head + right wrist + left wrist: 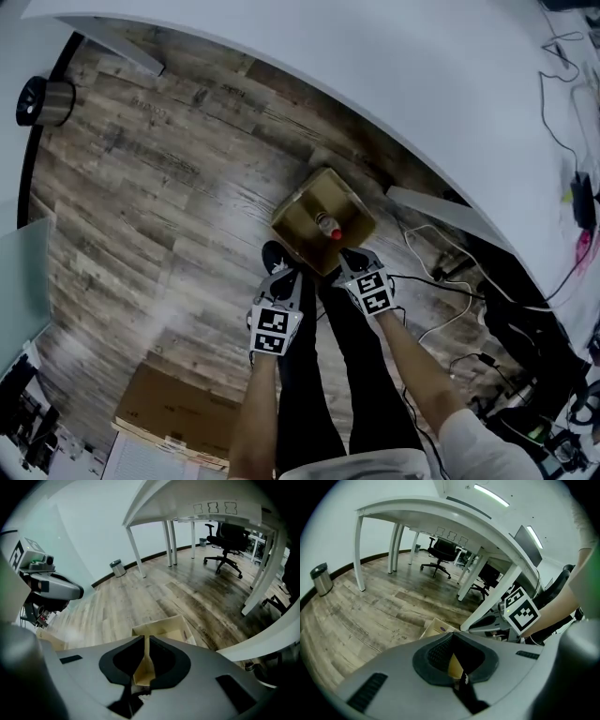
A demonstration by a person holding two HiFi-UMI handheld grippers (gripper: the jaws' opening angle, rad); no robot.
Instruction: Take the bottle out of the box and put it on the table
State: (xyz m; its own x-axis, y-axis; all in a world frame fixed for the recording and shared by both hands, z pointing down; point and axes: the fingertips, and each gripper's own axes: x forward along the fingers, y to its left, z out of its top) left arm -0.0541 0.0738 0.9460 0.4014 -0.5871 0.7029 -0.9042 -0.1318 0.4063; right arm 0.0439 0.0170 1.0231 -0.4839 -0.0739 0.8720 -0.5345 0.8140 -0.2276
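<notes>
An open cardboard box [305, 208] stands on the wooden floor beside the white table [394, 75]. Inside it a bottle [325, 224] stands upright, its red cap showing. My left gripper [284, 275] hangs just short of the box's near edge, jaws together and empty. On the other side my right gripper [350, 260] is over the near right corner of the box, its jaws shut but for a thin slit, with nothing held. The box [436, 629] shows past the left gripper [451, 637], and the box [164, 629] past the right gripper [146, 641].
The table's white legs [427, 202] stand right of the box, with cables [441, 272] on the floor there. A second cardboard box [178, 412] lies at the near left. A metal bin [47, 101] sits far left. Office chairs [440, 550] stand beyond the table.
</notes>
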